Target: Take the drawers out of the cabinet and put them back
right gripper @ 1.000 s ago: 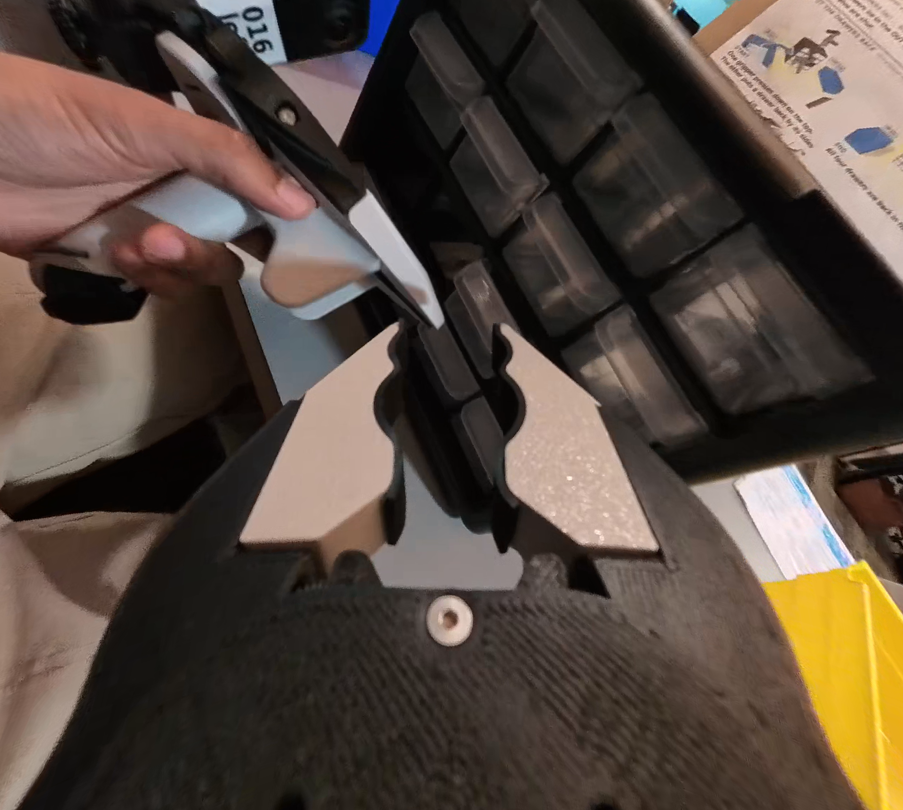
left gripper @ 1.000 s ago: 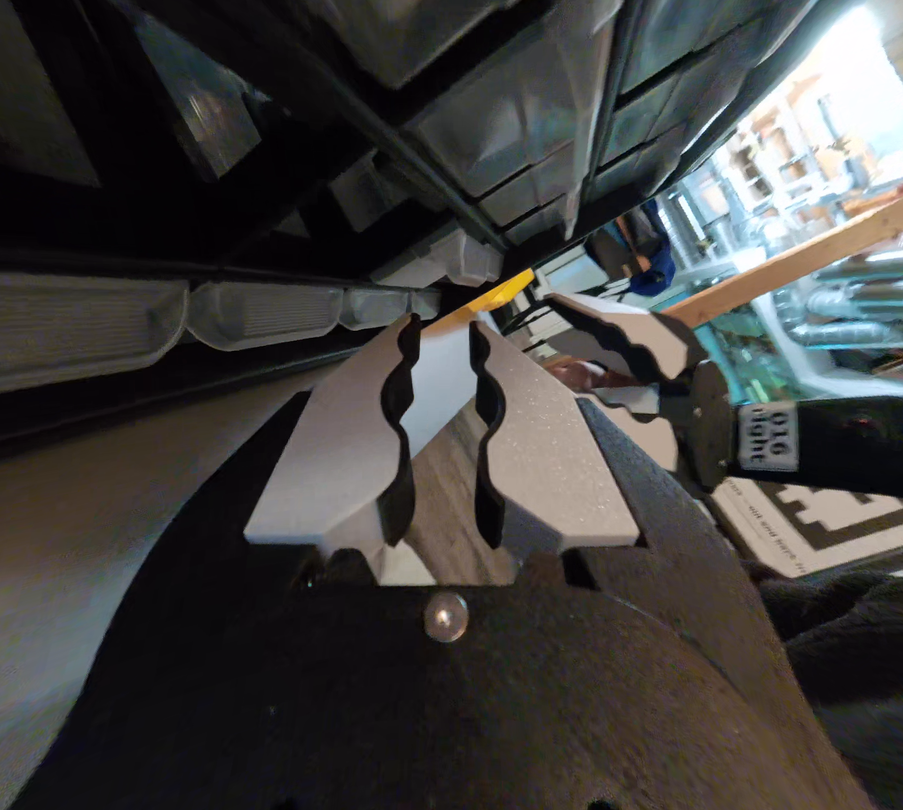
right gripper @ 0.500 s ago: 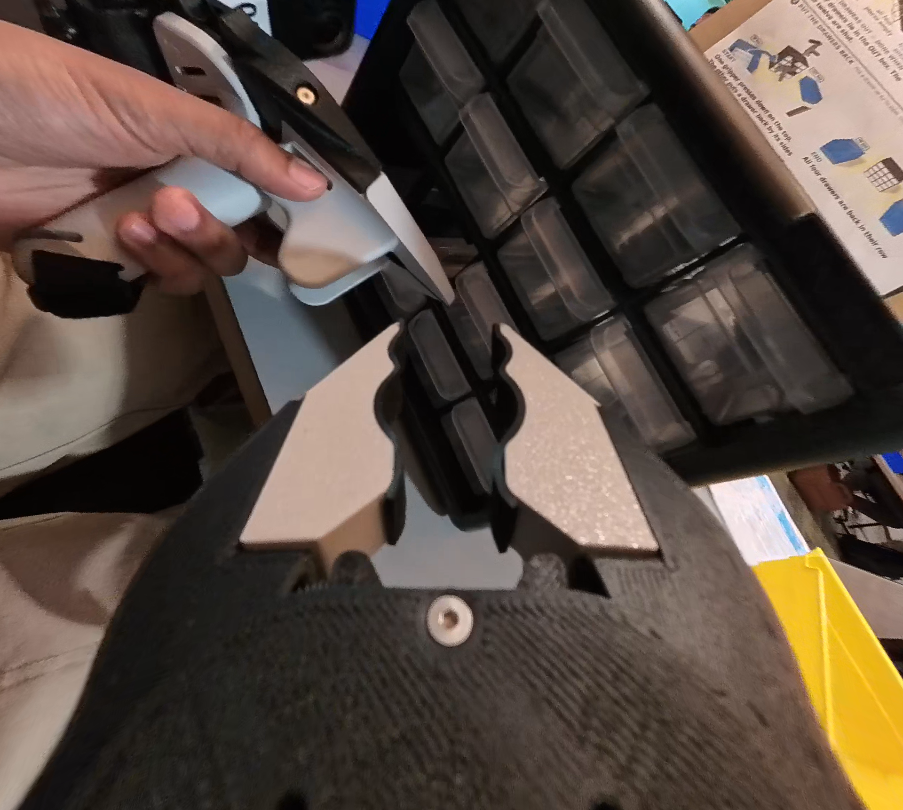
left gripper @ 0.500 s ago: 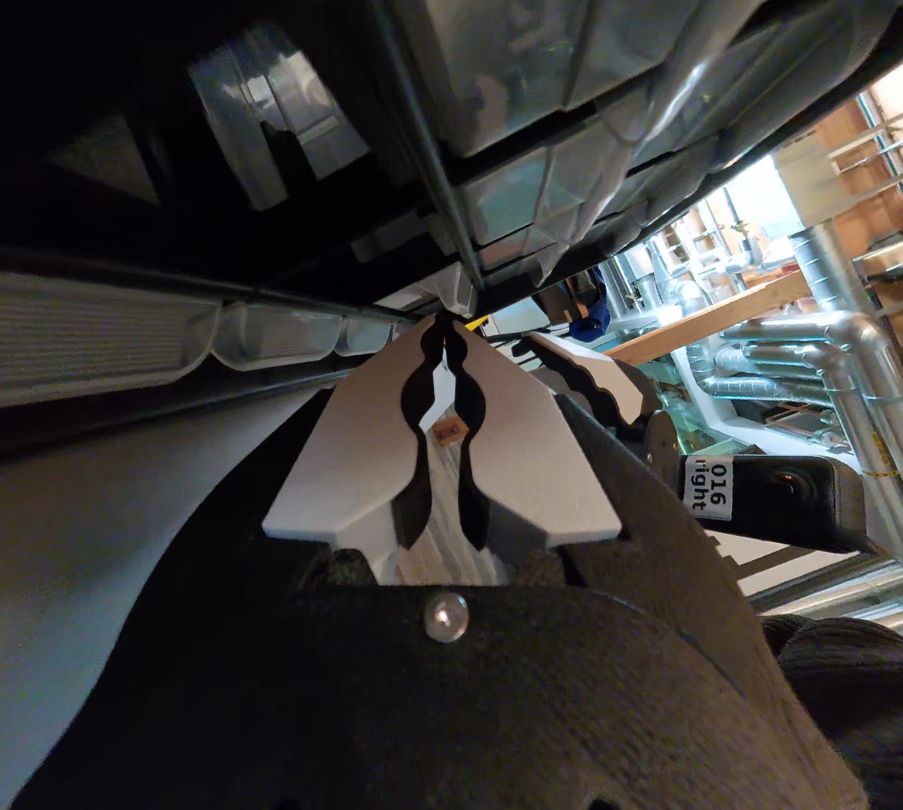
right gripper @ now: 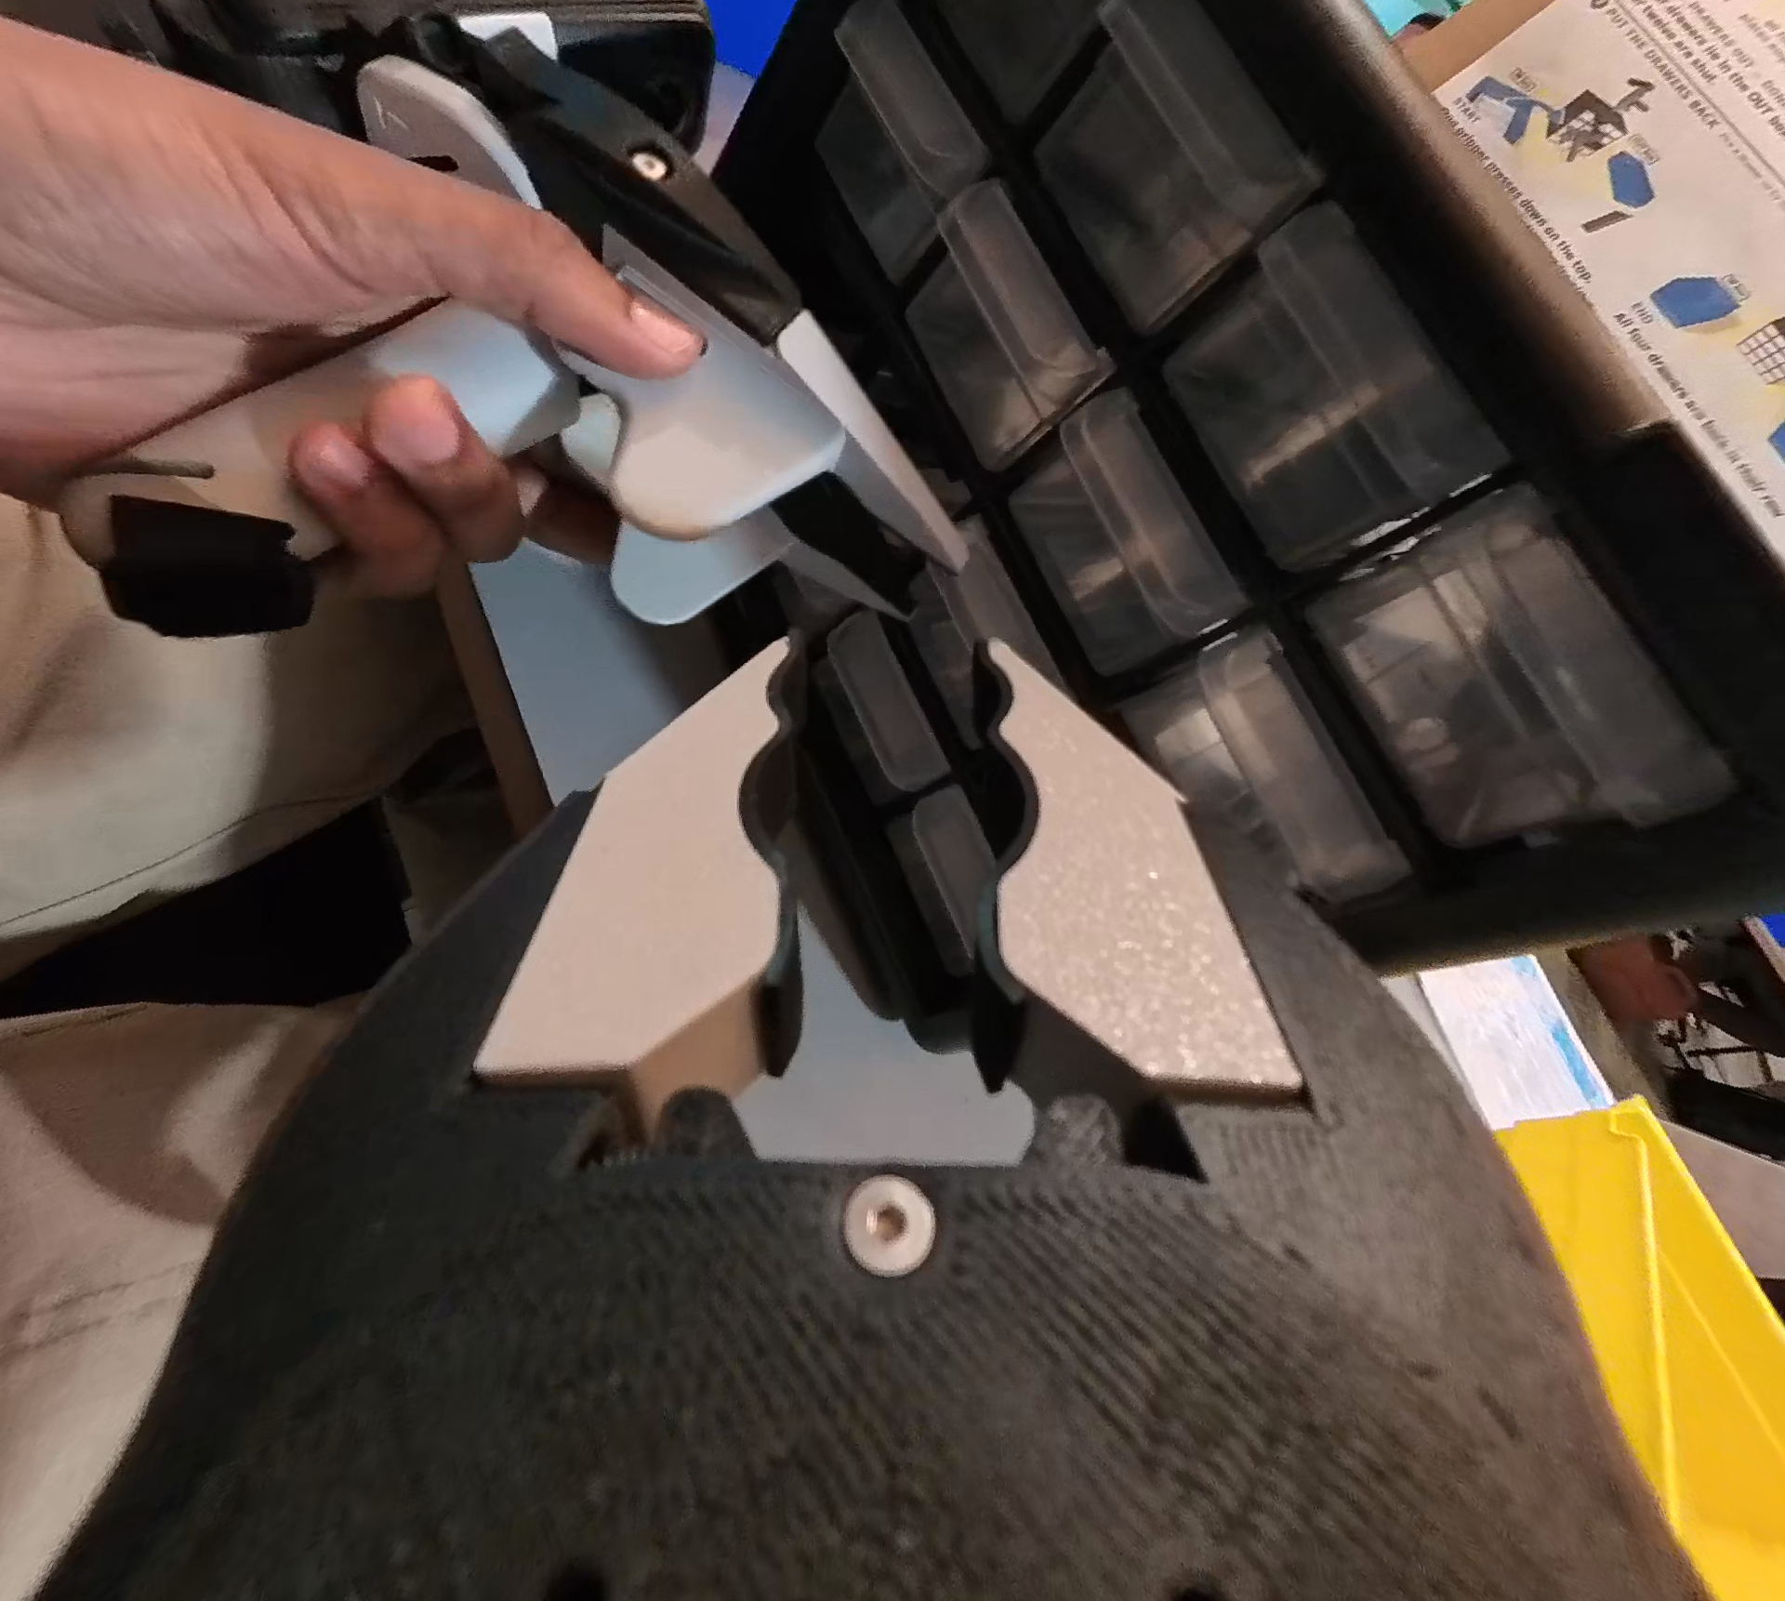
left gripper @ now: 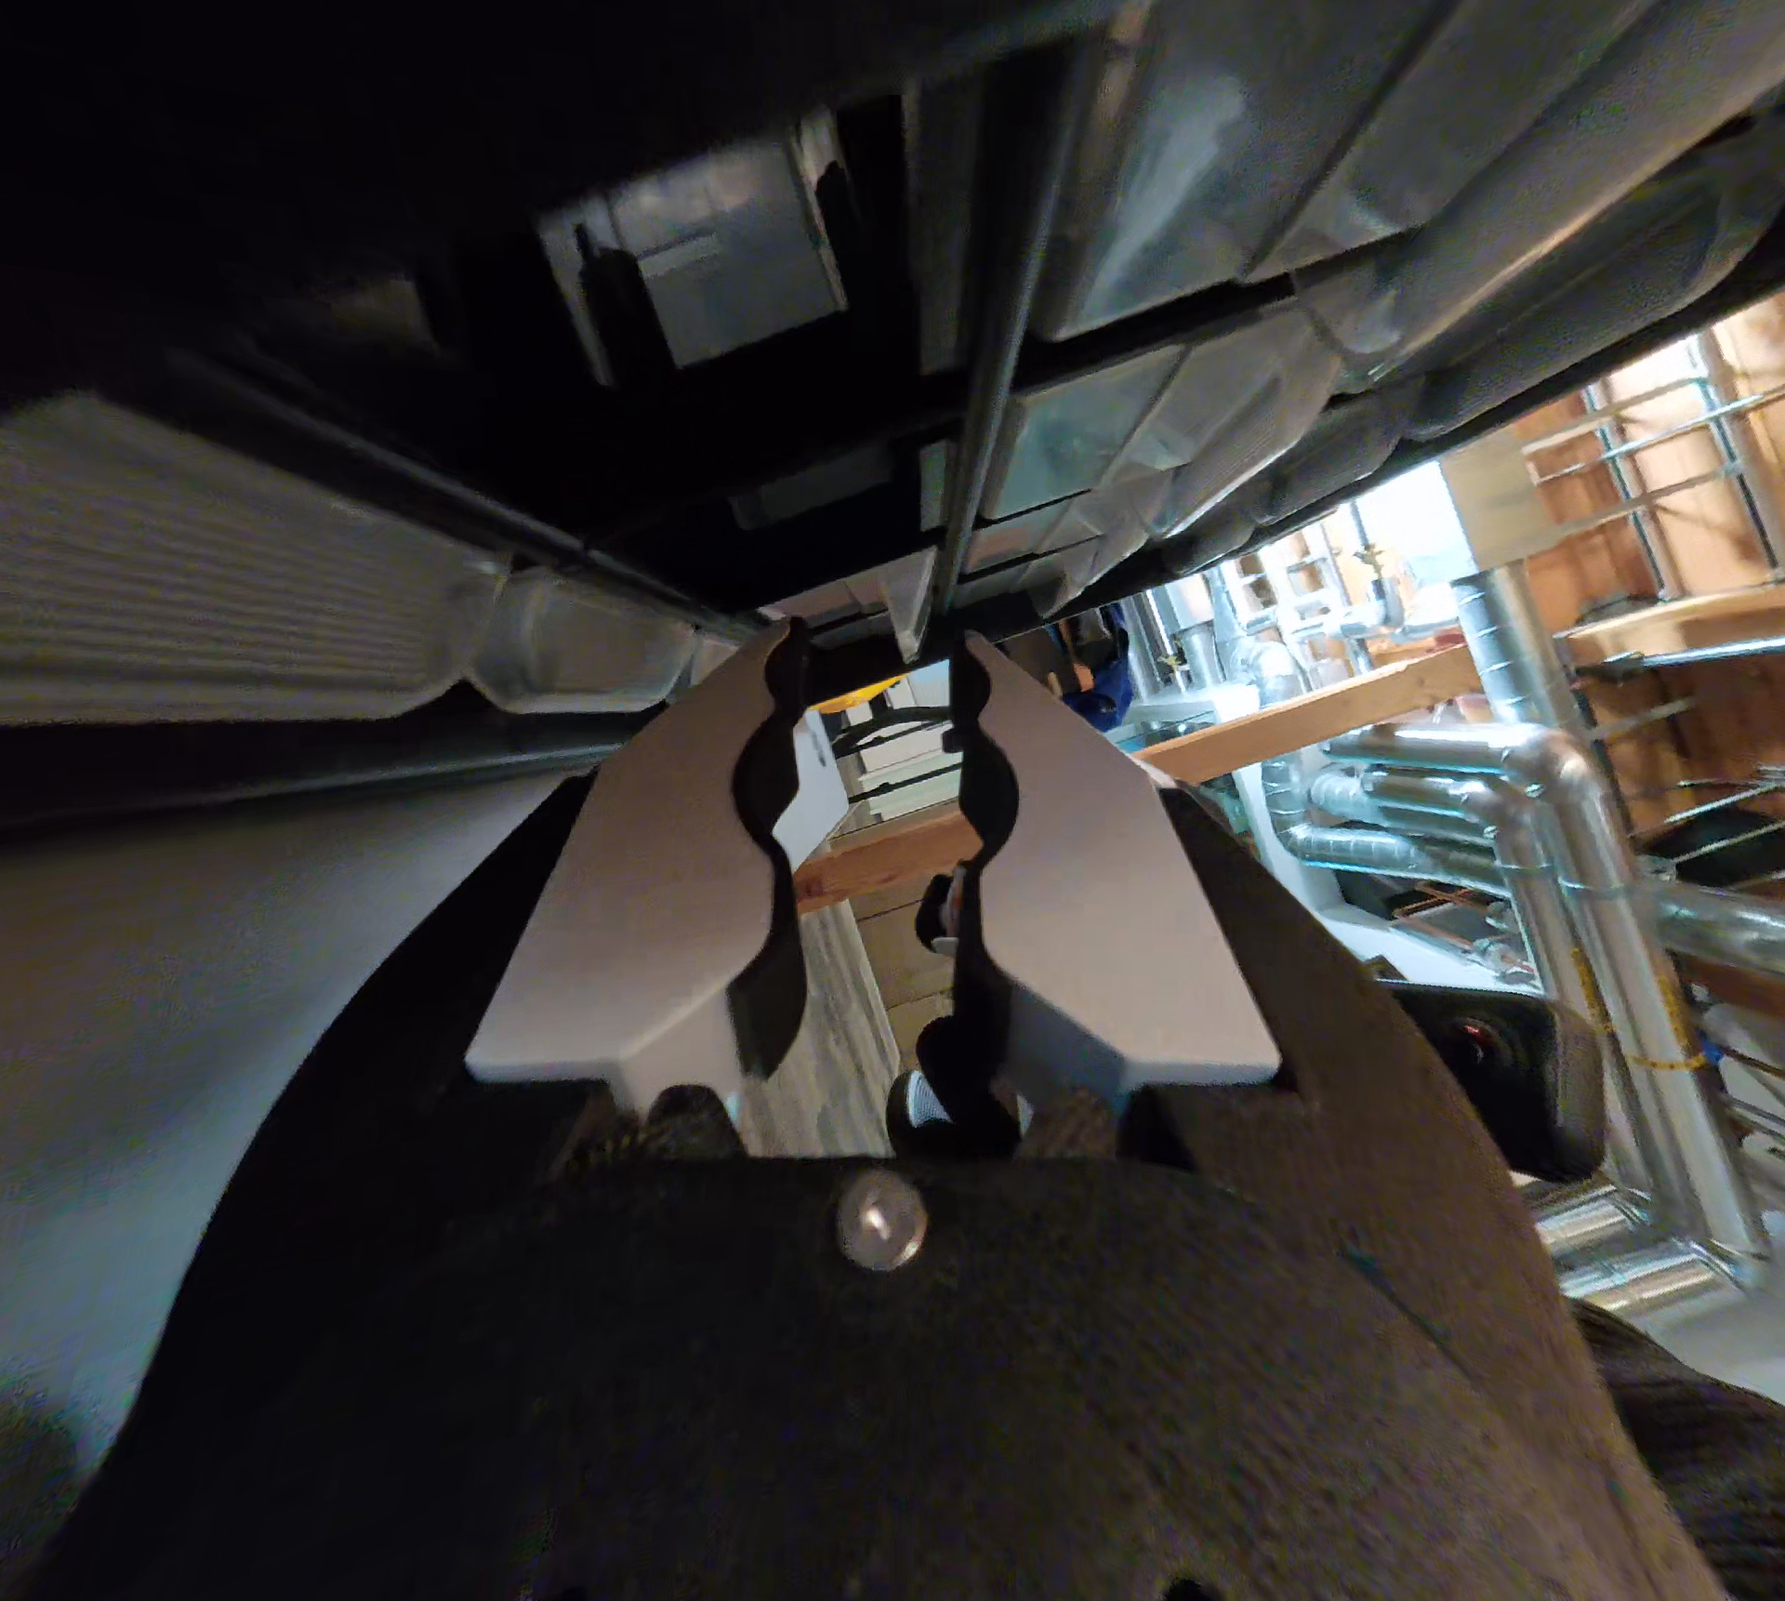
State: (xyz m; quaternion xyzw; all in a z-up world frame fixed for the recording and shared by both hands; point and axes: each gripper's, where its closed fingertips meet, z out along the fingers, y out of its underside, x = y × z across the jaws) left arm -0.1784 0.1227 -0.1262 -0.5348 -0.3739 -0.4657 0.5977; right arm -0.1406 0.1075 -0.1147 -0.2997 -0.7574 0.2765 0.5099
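The cabinet (right gripper: 1449,135) is a black frame with rows of smoky clear drawers (right gripper: 1188,154), and it sits on the grey table (right gripper: 580,666), appearing strongly tilted in the right wrist view. Most drawers seem pushed in; one slot near the left column looks dark, maybe empty, but I cannot be sure. The risk I see: the left gripper (right gripper: 932,579) has its tips at the cabinet's front, jaws parted with nothing between — if it closes on a divider instead of a drawer lip, the cabinet could shift or the drawer jam. The right gripper (right gripper: 893,656) hovers just below, also released. A yellow bin (right gripper: 1661,1323) stands beside the cabinet.
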